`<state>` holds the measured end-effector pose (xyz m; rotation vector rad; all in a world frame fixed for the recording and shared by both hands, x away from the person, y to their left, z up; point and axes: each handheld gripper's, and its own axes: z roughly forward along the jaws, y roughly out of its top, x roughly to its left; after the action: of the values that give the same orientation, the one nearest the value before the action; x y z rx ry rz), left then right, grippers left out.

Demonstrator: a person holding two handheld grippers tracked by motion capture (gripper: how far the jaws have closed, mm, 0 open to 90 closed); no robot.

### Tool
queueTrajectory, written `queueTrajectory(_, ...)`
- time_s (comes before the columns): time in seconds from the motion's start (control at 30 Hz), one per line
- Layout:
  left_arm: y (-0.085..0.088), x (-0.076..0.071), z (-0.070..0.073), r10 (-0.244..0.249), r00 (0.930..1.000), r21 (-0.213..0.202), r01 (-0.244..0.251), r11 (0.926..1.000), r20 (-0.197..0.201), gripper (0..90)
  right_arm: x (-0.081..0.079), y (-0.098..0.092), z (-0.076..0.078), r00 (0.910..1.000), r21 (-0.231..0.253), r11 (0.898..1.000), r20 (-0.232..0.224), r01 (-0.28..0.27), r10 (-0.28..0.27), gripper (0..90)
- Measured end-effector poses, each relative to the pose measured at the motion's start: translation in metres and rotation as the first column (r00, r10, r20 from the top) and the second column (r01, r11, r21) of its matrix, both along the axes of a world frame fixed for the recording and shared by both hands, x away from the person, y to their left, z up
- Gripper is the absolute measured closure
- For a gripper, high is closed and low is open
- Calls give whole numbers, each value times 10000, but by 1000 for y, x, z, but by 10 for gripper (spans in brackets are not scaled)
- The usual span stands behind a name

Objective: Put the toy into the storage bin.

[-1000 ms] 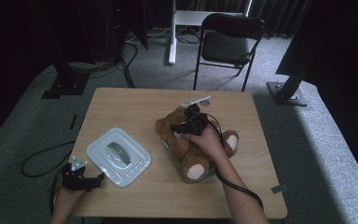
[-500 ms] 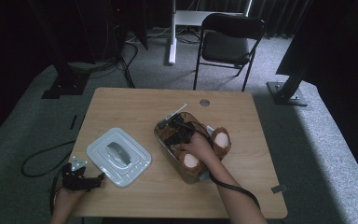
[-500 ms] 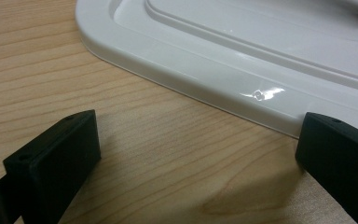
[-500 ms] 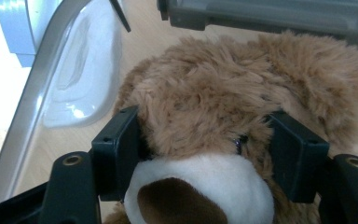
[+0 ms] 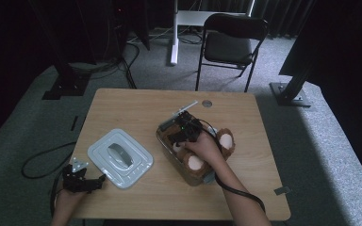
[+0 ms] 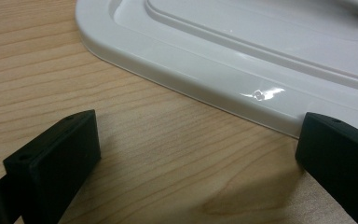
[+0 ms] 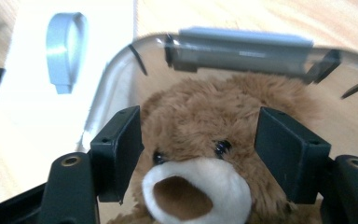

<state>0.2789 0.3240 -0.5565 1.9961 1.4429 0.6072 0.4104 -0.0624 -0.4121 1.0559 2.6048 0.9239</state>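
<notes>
Two risks: my right gripper [image 7: 198,154] fingers clamp the teddy bear's [image 7: 214,140] head, legs overhang the clear box [image 5: 167,141] mid-desk, so it may tip. Left gripper [image 6: 191,154] open, empty, near the lid [image 5: 119,157].

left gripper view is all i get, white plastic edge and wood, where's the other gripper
Observer: The right gripper is over at a clear bin, with its jaws on either side of a teddy bear's head.
Operator: is the bear in the bin
Observer: Its head is down inside the bin; its two feet stick out over the near side.
Operator: what's the white thing in front of me
Observer: It is the bin's lid, lying flat on the table with a grey handle in its middle.
Operator: and my jaws
Observer: The left gripper is open, at the lid's near corner, with nothing in it.
</notes>
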Motion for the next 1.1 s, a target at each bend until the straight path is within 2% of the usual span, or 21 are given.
queueTrajectory(0.17, 0, 0, 0, -9, 10000, 20, 9, 10000, 9, 5, -8, -8, 14, 9996, 381, 9993, 265, -2, -8, 313)
queueTrajectory(0.2, 0, 0, 0, -12, 10000, 21, 12, 10000, 6, 5, -15, -18, 24, 9989, 831, 9965, 472, -13, -26, 313)
queueTrajectory(0.23, 0, 0, 0, -15, 10000, 22, 15, 10000, 4, 5, -18, -22, 28, 9985, 973, 9953, 555, -14, -40, 313)
queueTrajectory(0.57, 0, 0, 0, 7, 10000, -1, -7, 10000, 18, 5, -41, -71, 58, 9888, 1624, 9857, 1334, 455, -677, 324)
queueTrajectory(0.67, 0, 0, 0, 5, 10000, -3, -5, 10000, 16, 5, -47, -87, 61, 9858, 1966, 9785, 1412, 625, -914, 326)
queueTrajectory(0.83, 0, 0, 0, 0, 10000, 3, 0, 10000, 1, 5, -57, -111, 60, 9807, 2186, 9713, 1478, 937, -1279, 327)
queueTrajectory(0.93, 0, 0, 0, 1, 10000, 0, -1, 10000, 6, 5, -63, -125, 59, 9762, 2420, 9632, 1502, 1170, -1563, 347)
queueTrajectory(1.1, 0, 0, 0, 7, 10000, 0, -7, 10000, 20, 5, -70, -144, 54, 9724, 2539, 9569, 1458, 1411, -1821, 349)
